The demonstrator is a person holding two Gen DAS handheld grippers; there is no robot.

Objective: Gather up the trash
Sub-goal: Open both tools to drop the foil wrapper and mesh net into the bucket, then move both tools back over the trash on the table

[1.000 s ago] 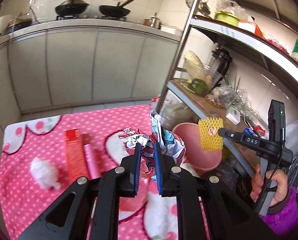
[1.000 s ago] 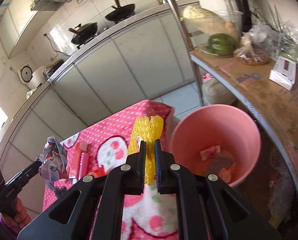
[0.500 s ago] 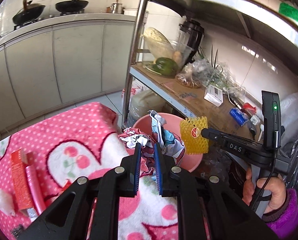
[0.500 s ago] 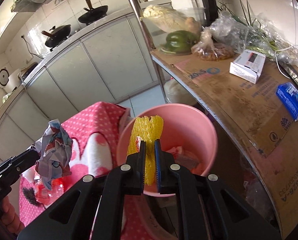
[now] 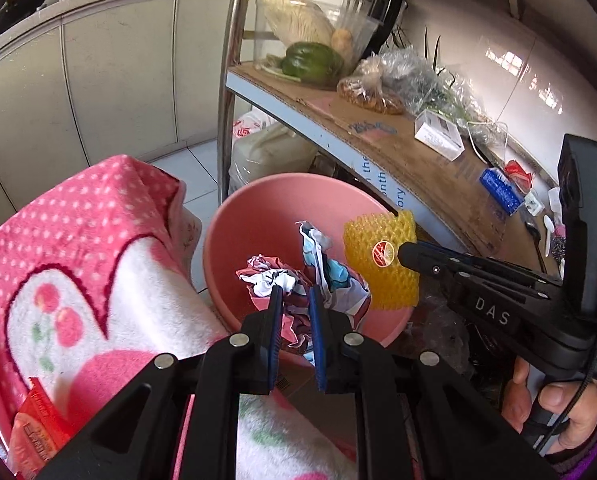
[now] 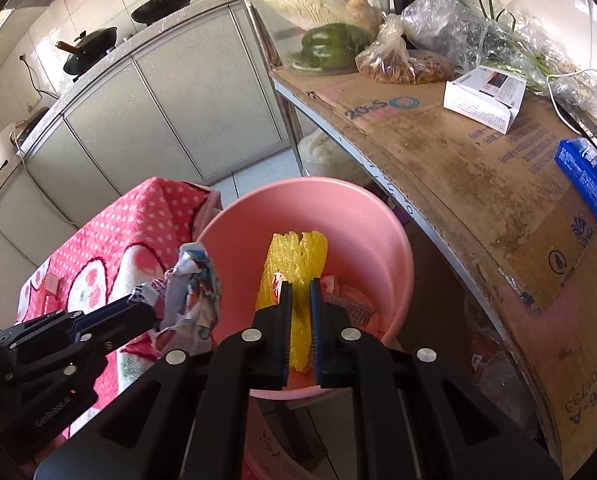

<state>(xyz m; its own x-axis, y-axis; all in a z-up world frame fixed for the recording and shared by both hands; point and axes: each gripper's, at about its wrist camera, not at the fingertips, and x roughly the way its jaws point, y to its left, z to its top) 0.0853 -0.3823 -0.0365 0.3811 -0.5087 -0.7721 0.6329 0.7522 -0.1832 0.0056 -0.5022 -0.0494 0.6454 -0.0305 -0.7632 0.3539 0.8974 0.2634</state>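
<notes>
My left gripper (image 5: pixel 294 294) is shut on a crumpled printed paper wad (image 5: pixel 318 268) and holds it over the pink bin (image 5: pixel 258 208). My right gripper (image 6: pixel 298 286) is shut on a yellow foam fruit net (image 6: pixel 294 256) and holds it above the same bin's (image 6: pixel 362 216) opening. The bin holds some scraps at its bottom. In the left wrist view the right gripper (image 5: pixel 402 254) holds the yellow net (image 5: pixel 380 264) at the bin's right rim. In the right wrist view the left gripper (image 6: pixel 146 300) holds the paper wad (image 6: pixel 192 292) at the bin's left rim.
A table under a pink dotted blanket (image 5: pixel 78 248) stands left of the bin, with a red packet (image 5: pixel 38 428) on it. A metal shelf (image 6: pixel 458 152) lined with cardboard stands right of the bin, with vegetables, bags and boxes. Grey kitchen cabinets (image 5: pixel 78 72) lie behind.
Both grippers have moved right from above the blanket to over the pink bin, each still holding its piece of trash.
</notes>
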